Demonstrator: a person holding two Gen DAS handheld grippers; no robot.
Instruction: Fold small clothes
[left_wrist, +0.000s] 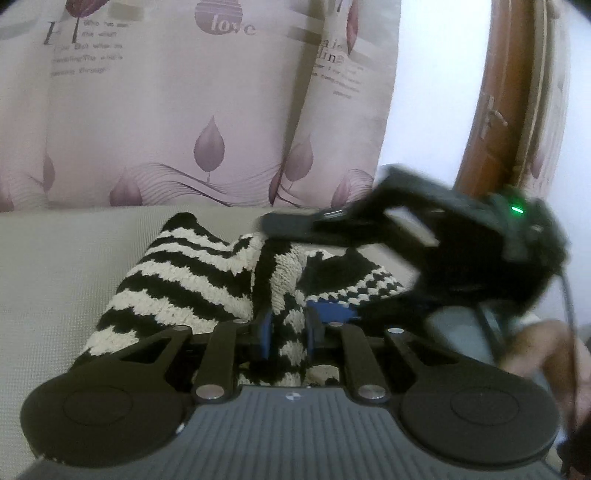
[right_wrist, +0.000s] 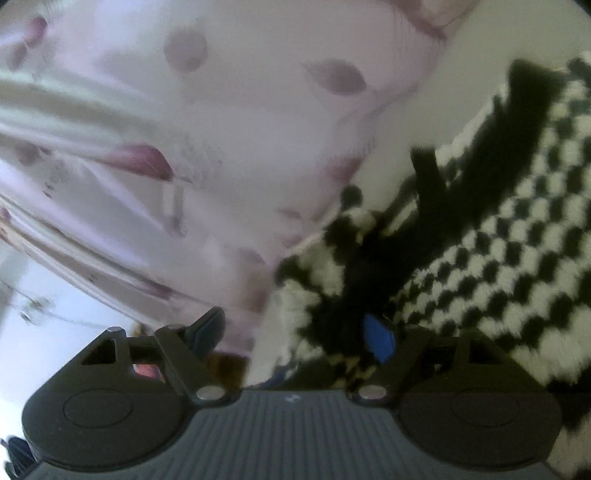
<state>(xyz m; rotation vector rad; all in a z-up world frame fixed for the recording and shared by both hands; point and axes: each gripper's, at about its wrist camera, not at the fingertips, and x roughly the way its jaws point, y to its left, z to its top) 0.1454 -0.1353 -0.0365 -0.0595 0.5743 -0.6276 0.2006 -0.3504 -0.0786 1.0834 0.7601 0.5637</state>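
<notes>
Left wrist view shows my left gripper (left_wrist: 288, 332) pinched on a bunched fold of the black-and-white knitted garment (left_wrist: 192, 273), its blue pads (left_wrist: 266, 332) close together with cloth between them. That garment lies on a pale beige surface (left_wrist: 55, 277), its striped part running from near me away toward the far left, a checkered part spreading to the right. My right gripper (left_wrist: 295, 225) reaches in from the right above the garment's far edge; blur hides its tips there. In the right wrist view my right gripper (right_wrist: 295, 332) has its jaws spread wide, one blue pad (right_wrist: 378, 339) touching the checkered knit, the other off the cloth. A leaf-printed curtain (left_wrist: 184, 110) hangs behind.
</notes>
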